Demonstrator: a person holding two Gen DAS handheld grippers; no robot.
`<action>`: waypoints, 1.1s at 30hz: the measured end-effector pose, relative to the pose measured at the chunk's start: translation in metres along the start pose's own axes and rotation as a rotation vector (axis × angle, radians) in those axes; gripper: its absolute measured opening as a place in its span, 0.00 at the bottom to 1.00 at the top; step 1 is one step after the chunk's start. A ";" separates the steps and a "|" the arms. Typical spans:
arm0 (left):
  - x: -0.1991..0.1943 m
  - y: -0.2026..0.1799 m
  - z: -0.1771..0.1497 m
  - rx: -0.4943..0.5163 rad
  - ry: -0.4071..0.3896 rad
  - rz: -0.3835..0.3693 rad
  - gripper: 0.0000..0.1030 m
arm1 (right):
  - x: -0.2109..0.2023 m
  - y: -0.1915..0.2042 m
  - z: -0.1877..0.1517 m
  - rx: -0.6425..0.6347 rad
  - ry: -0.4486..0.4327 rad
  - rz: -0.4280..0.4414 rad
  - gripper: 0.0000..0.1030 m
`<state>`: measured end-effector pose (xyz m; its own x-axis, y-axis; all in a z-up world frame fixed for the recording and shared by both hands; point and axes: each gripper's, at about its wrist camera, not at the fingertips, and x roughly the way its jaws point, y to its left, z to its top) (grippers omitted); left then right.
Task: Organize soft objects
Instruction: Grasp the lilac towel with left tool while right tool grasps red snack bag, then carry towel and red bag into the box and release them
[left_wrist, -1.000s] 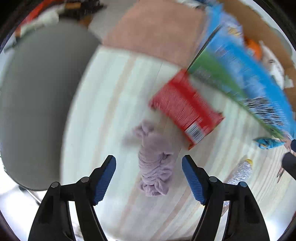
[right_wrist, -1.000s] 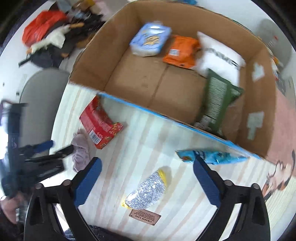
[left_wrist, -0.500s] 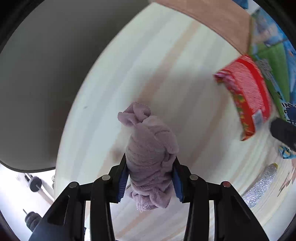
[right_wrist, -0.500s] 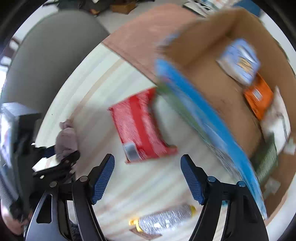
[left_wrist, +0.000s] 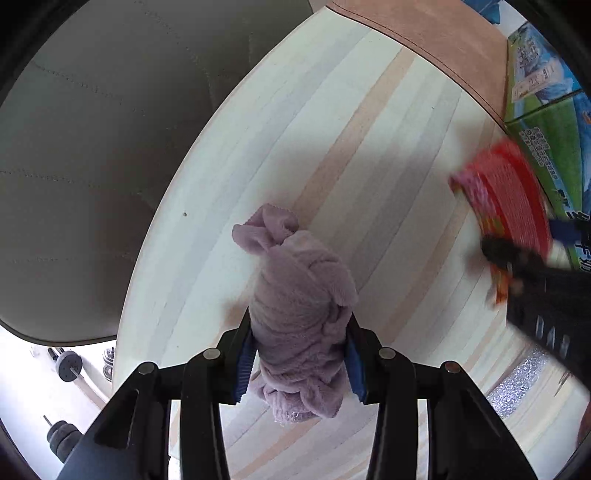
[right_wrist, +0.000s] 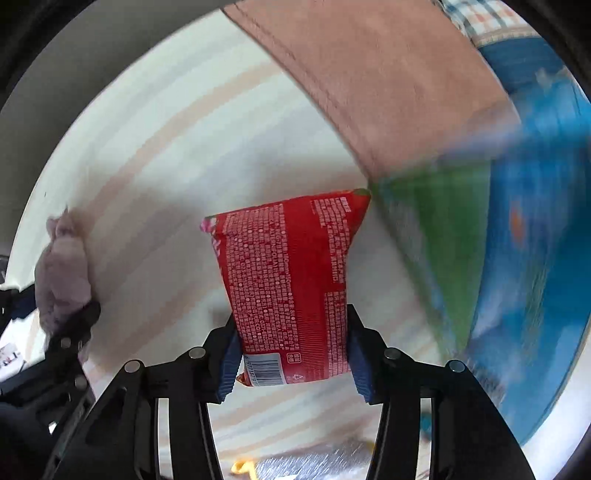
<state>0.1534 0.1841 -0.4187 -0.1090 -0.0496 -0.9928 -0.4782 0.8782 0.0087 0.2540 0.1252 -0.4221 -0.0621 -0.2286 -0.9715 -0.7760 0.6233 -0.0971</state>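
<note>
Lilac cloth (left_wrist: 301, 317) pinched tight in left gripper (left_wrist: 299, 363), frame centre; red packet (right_wrist: 291, 288) clamped in right gripper (right_wrist: 293, 360). Grasp step done; next, probably carry both to printed box (right_wrist: 517, 258), right edge.

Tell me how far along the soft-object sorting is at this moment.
Done: nothing visible here confirms a finished placement; the box interior is out of view. In hand: the left gripper clamps the crumpled lilac fleece cloth, and the right gripper clamps the red printed snack packet. Left: both need placing, and a glittery silver pouch lies on the striped tabletop.
</note>
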 end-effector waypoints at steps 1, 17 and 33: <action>0.000 -0.002 -0.002 0.013 0.002 0.002 0.38 | 0.002 -0.003 -0.008 0.026 0.011 0.016 0.50; 0.000 -0.100 -0.026 0.384 -0.010 0.136 0.38 | 0.029 -0.082 -0.148 0.623 0.058 0.421 0.64; -0.091 -0.108 -0.025 0.449 -0.132 0.006 0.34 | -0.026 -0.066 -0.194 0.654 -0.091 0.395 0.46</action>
<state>0.1931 0.0819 -0.3265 0.0145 -0.0082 -0.9999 -0.0499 0.9987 -0.0089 0.1851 -0.0556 -0.3484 -0.1838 0.1471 -0.9719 -0.1762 0.9678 0.1798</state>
